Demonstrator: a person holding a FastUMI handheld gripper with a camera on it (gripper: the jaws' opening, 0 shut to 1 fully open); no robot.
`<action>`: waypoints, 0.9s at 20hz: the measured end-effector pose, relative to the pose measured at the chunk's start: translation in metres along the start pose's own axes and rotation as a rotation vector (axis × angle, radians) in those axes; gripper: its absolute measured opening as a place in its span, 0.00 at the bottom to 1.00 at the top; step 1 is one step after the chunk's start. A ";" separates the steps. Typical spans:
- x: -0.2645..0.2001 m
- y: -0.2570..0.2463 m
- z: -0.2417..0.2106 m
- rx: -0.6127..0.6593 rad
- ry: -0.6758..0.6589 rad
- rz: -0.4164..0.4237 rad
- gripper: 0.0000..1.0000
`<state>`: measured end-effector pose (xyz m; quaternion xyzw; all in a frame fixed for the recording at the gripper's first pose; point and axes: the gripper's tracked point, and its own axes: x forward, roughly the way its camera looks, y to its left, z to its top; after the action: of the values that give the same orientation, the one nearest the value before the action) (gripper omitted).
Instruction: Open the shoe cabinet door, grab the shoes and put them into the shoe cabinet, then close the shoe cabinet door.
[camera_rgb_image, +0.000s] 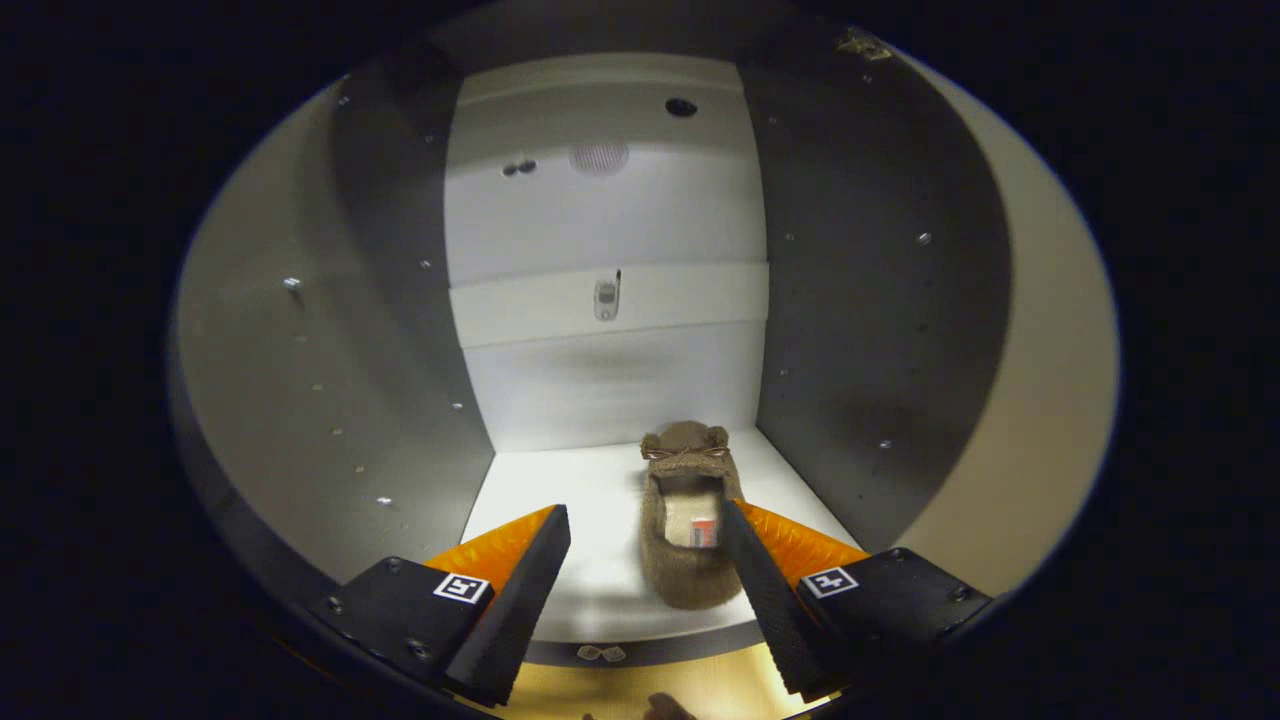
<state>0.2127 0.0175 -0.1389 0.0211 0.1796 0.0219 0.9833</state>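
Note:
A brown fuzzy shoe (688, 520) with a small bow on its toe lies on the white floor (560, 500) of the shoe cabinet, toe pointing toward the back wall. My gripper (645, 545) is open at the cabinet's mouth. The shoe rests between the fingers, close against the right finger (765, 590), with a wide gap to the left finger (520, 590). Neither finger presses on it. The cabinet door is open and out of sight.
Grey side panels (400, 330) with shelf-pin holes close in left and right. The white back wall (610, 240) carries a cross rail with a small metal fitting (606, 298). A wooden floor strip (640, 690) shows below the cabinet's front edge.

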 end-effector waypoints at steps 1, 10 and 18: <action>-0.020 0.000 0.004 -0.008 -0.020 0.009 0.97; -0.224 -0.020 0.038 -0.014 -0.235 0.108 0.96; -0.364 -0.094 0.028 -0.001 -0.291 0.122 0.96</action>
<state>-0.1142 -0.0956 0.0112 0.0346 0.0337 0.0786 0.9957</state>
